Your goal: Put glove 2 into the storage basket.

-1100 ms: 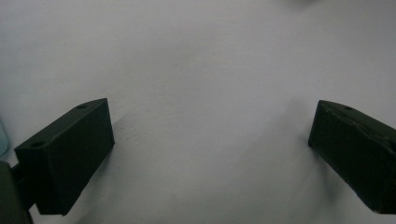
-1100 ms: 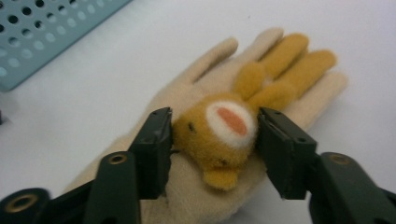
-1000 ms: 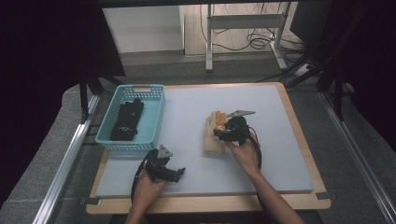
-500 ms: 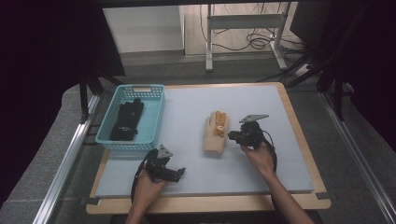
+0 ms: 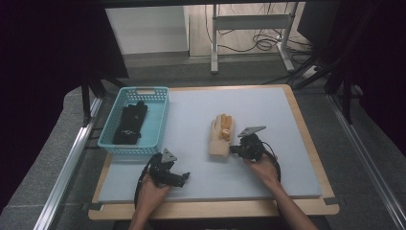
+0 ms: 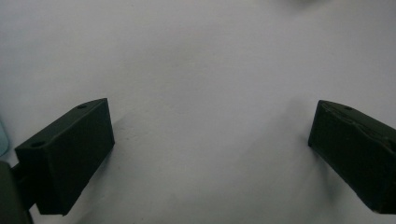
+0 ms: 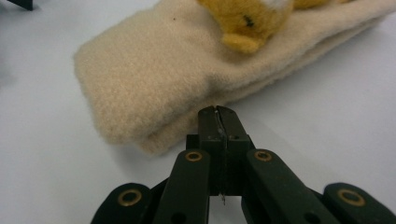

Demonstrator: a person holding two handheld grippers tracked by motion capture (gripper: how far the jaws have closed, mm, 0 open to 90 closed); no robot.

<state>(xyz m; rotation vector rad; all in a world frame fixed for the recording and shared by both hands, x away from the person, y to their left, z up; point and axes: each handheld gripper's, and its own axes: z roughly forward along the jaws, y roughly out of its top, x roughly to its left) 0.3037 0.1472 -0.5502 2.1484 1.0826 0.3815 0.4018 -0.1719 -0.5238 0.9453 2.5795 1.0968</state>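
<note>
A beige knitted glove lies flat at the middle of the white mat, with an orange-yellow plush part on its far end. My right gripper lies at the glove's near right side and points left at it. In the right gripper view its jaws have just been closing and now stand shut, tips against the edge of the glove, with nothing seen between them. My left gripper rests near the mat's front left; its jaws stand wide open over bare mat.
A turquoise basket stands at the left of the mat with a black glove inside. The mat lies on a wooden board. Metal rails run along both sides of the table.
My right gripper left the top of the glove, swung out to the right, then came down and back to the glove's near right edge. Left gripper has not moved.
</note>
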